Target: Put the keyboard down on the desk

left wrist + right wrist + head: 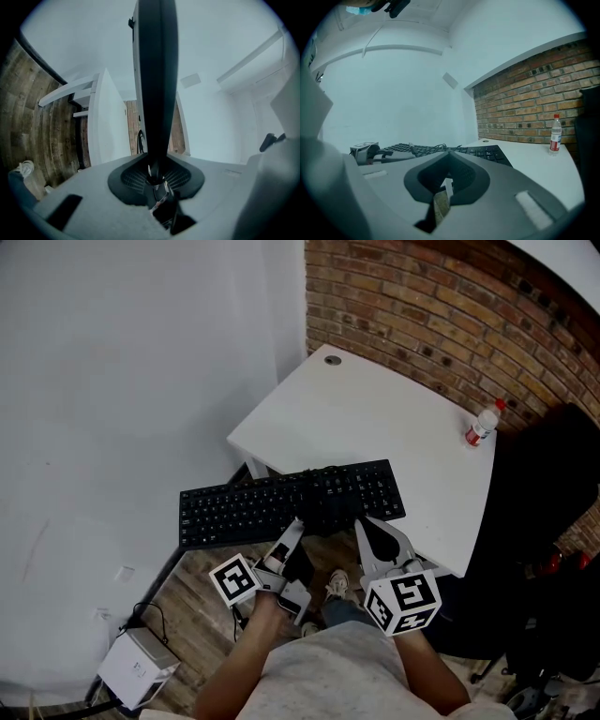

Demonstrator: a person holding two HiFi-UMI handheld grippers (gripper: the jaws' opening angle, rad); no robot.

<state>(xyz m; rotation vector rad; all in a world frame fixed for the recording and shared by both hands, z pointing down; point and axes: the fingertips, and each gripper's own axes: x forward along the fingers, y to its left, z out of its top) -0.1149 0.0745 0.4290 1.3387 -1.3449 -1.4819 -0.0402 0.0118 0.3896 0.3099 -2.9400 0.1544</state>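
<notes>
The black keyboard lies level, its right part over the white desk's front left corner and its left half out over the floor. I cannot tell whether it touches the desk. A coiled cable lies on its keys. My left gripper is shut on the keyboard's near edge around the middle; in the left gripper view the keyboard is a dark edge-on bar between the jaws. My right gripper sits just behind the near edge further right, jaws together and empty. The right gripper view shows the keyboard beyond the jaws.
A plastic bottle with a red cap stands at the desk's right edge, below a brick wall. A cable hole is at the far corner. A black chair stands to the right. A white box sits on the wooden floor.
</notes>
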